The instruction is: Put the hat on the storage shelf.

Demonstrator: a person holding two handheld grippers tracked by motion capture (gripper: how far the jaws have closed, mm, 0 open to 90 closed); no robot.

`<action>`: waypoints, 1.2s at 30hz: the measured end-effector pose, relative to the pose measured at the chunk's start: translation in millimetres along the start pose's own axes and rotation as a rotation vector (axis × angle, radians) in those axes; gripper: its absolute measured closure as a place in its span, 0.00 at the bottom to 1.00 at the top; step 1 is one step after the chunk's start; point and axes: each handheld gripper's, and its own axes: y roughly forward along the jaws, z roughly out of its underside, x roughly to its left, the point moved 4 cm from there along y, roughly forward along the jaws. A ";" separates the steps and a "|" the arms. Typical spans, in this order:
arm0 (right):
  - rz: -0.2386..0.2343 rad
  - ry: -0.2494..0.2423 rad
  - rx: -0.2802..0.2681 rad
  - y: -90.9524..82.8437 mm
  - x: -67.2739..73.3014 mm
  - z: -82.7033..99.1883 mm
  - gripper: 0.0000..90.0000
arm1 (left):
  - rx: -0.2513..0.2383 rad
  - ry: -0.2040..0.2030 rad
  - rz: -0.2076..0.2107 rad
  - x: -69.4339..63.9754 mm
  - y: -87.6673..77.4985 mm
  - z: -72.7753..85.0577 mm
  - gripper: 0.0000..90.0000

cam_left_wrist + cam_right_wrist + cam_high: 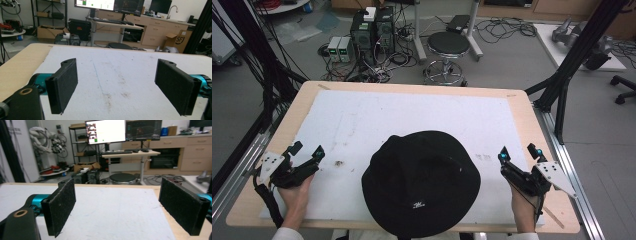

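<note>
at about eight o'clock on the table (257, 165), the left gripper (307, 150) rests in the person's left hand (297, 192) with its jaws spread wide and nothing between them. at about four o'clock the right gripper (518, 151) sits in the right hand (522, 210), likewise released and empty. between them, at six o'clock, a black hat (421, 182) on the person's head covers the near middle of the white mat (412, 115). in the left gripper view, the left gripper (116, 85) looks along the mat (120, 72), which carries a few brown stains (125, 94). in the right gripper view, the right gripper (117, 206) points toward twelve o'clock, where a round stool (122, 178) stands beyond the table's far edge.
</note>
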 end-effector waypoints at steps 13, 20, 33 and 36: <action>0.018 -0.051 0.068 11.8 -2.4 27.7 0.15 | 0.004 0.001 0.006 -0.9 0.8 0.4 0.21; 0.006 -0.037 0.091 16.8 -0.9 36.0 0.15 | 0.007 0.001 0.008 -1.5 1.4 0.9 0.21; 0.017 0.015 0.113 18.1 -6.2 44.3 0.15 | 0.006 -0.003 0.009 -0.4 0.9 0.7 0.21; 0.015 0.009 0.111 18.7 -6.5 44.4 0.15 | 0.007 0.000 0.012 -0.6 0.8 0.7 0.21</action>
